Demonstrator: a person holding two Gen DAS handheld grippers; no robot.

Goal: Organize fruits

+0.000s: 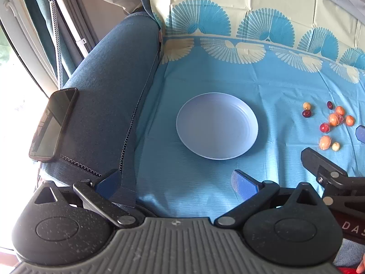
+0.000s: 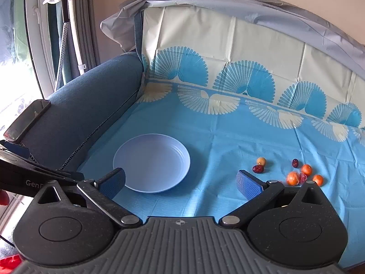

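An empty pale blue plate [image 1: 217,126] lies on the blue patterned cloth; it also shows in the right wrist view [image 2: 151,163]. Several small fruits [image 1: 334,119], orange, dark red and pale, lie scattered on the cloth to the plate's right, also in the right wrist view [image 2: 293,178]. My left gripper [image 1: 175,182] is open and empty, just in front of the plate. My right gripper [image 2: 181,182] is open and empty, near the plate's front right, with the fruits beside its right finger. The right gripper shows at the left view's right edge [image 1: 328,171].
A blue sofa armrest [image 1: 102,96] stands left of the cloth with a black phone [image 1: 53,124] lying on it. The cloth [image 2: 228,132] runs up the sofa back. A window and curtains are at far left.
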